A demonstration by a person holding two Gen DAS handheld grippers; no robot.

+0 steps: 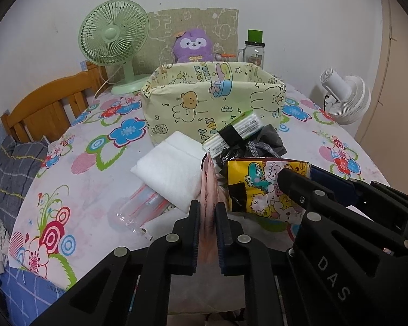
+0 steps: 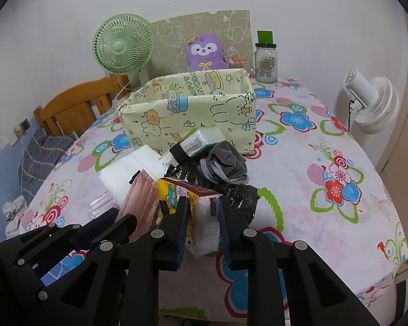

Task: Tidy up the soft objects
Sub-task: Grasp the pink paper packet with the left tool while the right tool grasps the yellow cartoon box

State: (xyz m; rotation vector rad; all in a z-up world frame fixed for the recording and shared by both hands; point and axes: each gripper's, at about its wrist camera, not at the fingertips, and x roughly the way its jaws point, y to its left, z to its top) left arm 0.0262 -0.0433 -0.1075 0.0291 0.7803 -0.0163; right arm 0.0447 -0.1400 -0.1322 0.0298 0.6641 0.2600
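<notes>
Two fans (image 1: 114,34) (image 1: 348,95), one fabric bin (image 1: 204,100), one plush toy (image 1: 194,44), one jar (image 1: 254,51), three tissue packs (image 1: 261,187) (image 1: 232,133) (image 1: 208,187).

Glossy plastic tissue pack (image 2: 204,217); matt printed cloth tablecloth (image 2: 312,203); crinkly black plastic bag (image 2: 239,195).

A yellow cloth box (image 2: 193,116) with cartoon animals stands open at the far side of the table. Just near it lies a small pile: a white tissue pack (image 2: 201,140) with black tape, a grey cloth (image 2: 225,163), a black plastic bag (image 2: 239,195) and a white pad (image 1: 171,168). Nearest stand a thin pink pack (image 1: 208,190) and a yellow cartoon tissue pack (image 2: 204,217), side by side.
</notes>
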